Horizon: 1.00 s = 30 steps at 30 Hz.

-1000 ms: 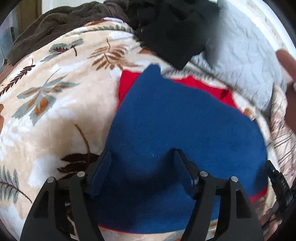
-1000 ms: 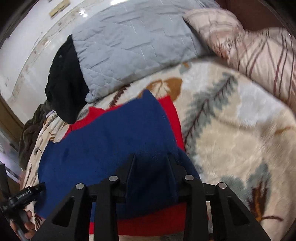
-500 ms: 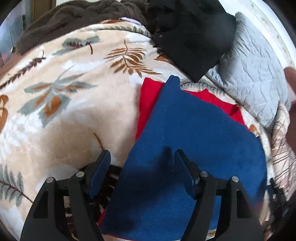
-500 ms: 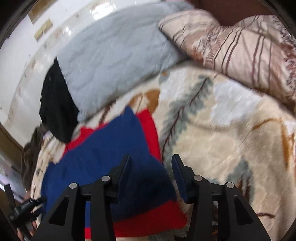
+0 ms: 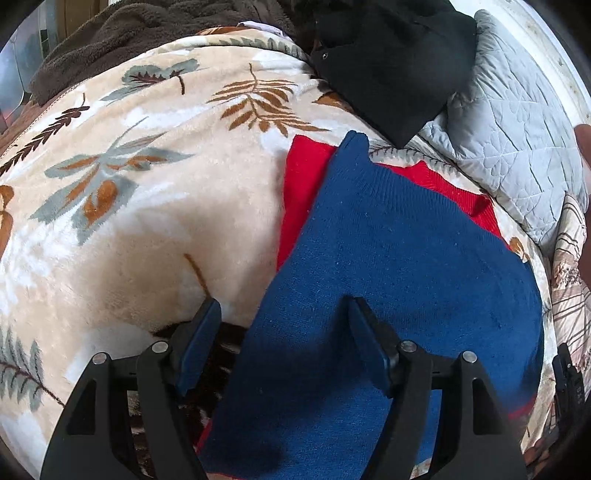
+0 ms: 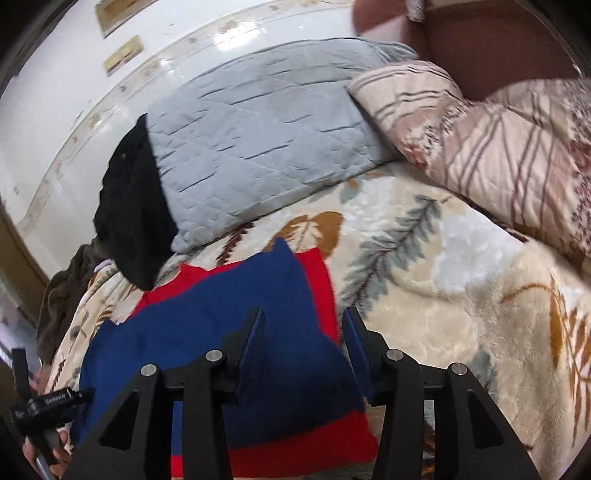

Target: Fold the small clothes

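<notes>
A blue knit garment [image 5: 406, 258] with a red part [image 5: 299, 177] showing along its far and left edges lies flat on the leaf-patterned blanket [image 5: 129, 221]. My left gripper [image 5: 283, 301] hangs open over the garment's left edge, one finger above the blanket, the other above the blue cloth. In the right wrist view the blue garment [image 6: 221, 314] lies with the red part [image 6: 317, 277] along its right and near edges. My right gripper [image 6: 304, 311] stands open above its right edge, and nothing is pinched between the pads.
A black garment [image 5: 391, 62] and a grey quilted pillow [image 6: 258, 140] lie beyond the garment. A brown fleece [image 5: 129, 29] is at the far left. A striped floral quilt [image 6: 498, 147] is bunched at the right. A hand holds the left gripper's handle [image 6: 37, 402].
The right gripper's jaws have widened off the blue cloth and it has lifted toward the garment's right edge. The left gripper's view has slid left, from mid-garment to its left edge.
</notes>
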{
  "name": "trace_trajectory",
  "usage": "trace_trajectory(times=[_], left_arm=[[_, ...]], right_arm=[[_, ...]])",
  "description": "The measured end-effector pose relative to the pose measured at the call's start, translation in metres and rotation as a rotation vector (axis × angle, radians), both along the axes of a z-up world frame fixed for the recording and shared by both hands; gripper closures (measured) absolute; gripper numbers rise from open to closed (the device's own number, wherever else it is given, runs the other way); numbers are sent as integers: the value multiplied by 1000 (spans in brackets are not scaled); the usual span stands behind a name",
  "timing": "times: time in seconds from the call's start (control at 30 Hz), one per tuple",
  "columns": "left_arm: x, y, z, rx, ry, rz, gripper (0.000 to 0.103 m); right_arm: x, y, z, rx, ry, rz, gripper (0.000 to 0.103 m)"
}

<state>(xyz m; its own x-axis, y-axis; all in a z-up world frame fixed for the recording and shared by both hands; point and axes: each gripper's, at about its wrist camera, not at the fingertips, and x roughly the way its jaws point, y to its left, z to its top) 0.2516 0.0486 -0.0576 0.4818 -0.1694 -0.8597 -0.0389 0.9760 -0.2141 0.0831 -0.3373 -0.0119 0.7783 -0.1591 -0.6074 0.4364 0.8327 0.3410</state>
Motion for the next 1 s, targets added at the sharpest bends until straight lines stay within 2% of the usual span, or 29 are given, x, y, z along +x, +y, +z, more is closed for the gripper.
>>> trace_trajectory(times=[0.17,0.33,0.4,0.47,0.5,0.53,0.57,0.6,0.63,0.7,0.77,0.87,0.9,0.97,1.0], left_arm=[[-2,0,0,7,-2,1,32],[-3,0,5,24,-11,8,32],[-4,2,13,15,-45,22,32],[-4,8,18,-9,-65,42,31],[-2,10,16,-20,-59,49,29],[0,10,12,-19,-40,52,26],[4,8,3,-5,-1,46,26],[9,4,-7,17,44,26,23],[9,-1,-9,46,28,14,19],[6,-7,-4,99,4,14,18],[6,-9,-6,96,13,16,16],[5,-4,-7,45,27,33,14],[5,-2,-6,28,31,35,13],[5,0,-3,-2,33,34,13],[3,1,0,-24,20,32,13]], right_arm=[[17,4,-14,6,70,35,57],[20,1,-8,5,24,27,56],[26,-4,-7,53,-9,36,56],[35,-6,-7,58,-22,43,56],[41,-6,-10,49,4,48,56],[52,-7,-18,51,73,58,56],[63,-10,-34,70,179,56,56],[66,-13,-46,99,213,52,55],[61,-15,-46,105,163,38,55],[60,-21,-38,137,165,18,53],[54,-24,-27,139,111,13,53],[53,-27,-26,137,136,31,53],[54,-27,-30,150,136,44,58],[57,-26,-36,158,145,89,87],[58,-24,-35,137,138,104,96]])
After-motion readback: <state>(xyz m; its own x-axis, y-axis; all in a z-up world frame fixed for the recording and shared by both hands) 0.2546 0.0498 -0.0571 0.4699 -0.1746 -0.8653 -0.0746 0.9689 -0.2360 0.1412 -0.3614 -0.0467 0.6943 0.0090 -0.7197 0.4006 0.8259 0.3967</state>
